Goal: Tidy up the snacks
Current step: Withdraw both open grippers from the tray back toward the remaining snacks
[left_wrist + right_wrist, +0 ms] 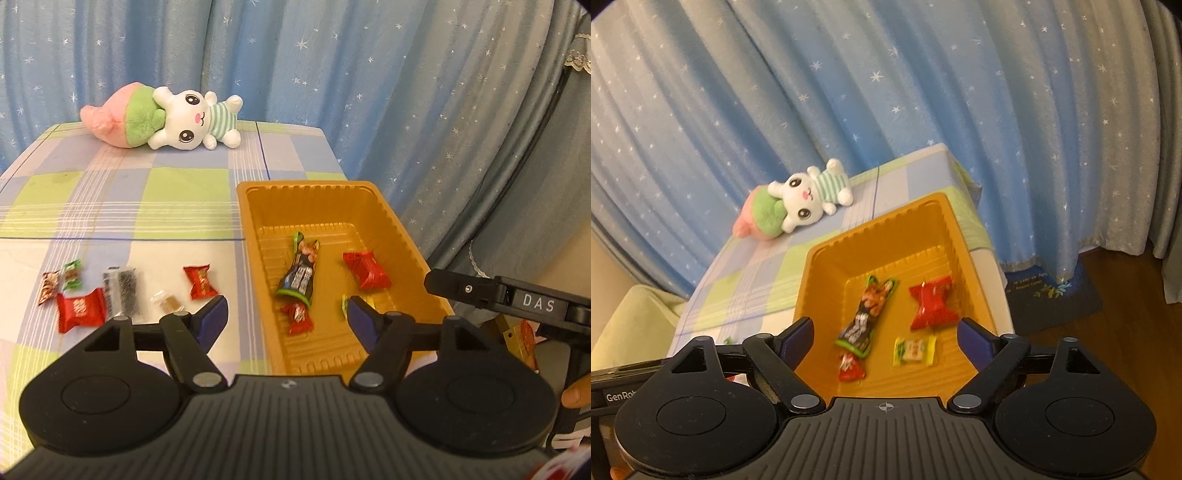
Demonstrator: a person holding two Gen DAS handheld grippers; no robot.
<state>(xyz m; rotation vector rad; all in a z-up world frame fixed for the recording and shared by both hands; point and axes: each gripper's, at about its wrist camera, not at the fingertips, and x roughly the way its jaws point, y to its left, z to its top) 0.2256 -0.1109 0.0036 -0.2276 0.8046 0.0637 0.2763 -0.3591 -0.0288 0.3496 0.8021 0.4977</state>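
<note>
An orange tray (369, 190) stands at the table's right side and holds a long dark snack bar (301, 273), a red candy (365, 269), a small red candy (299, 317) and a yellow-green candy (915, 350). My left gripper (287, 306) hangs open above the tray's near left part, nothing between its fingers. My right gripper (885, 328) is open too, over the tray (879, 229) and empty. Loose on the cloth left of the tray lie a red candy (199, 282), a red packet (79, 310), a clear-and-black packet (122, 295) and several small sweets.
A plush rabbit (184, 118) lies at the table's far edge before a blue star-print curtain (369, 74). The checked tablecloth (110, 192) ends just right of the tray. A person's fingertip (576, 395) shows at the right. Beyond the table lie wooden floor and a dark mat (1056, 295).
</note>
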